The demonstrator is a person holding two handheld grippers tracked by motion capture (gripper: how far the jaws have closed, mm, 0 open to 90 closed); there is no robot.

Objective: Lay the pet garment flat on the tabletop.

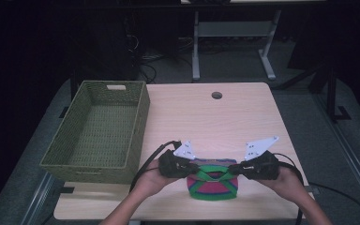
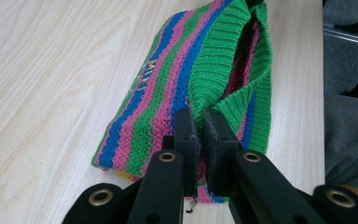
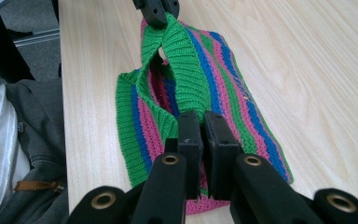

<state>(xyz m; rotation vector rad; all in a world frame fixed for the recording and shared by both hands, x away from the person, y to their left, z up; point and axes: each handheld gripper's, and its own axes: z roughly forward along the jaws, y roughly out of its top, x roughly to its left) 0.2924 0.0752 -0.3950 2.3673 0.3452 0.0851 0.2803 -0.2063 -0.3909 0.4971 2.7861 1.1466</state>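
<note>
Striped knit garment [image 1: 213,183] lay on the worktop [image 1: 243,117] near its front edge. Left gripper [image 1: 191,166] and right gripper [image 1: 236,167] had fingers clamped on the green ribbed hem at opposite ends. Lifted: not yet. Wicker basket [image 1: 136,117] stood empty, probable destination.
</note>
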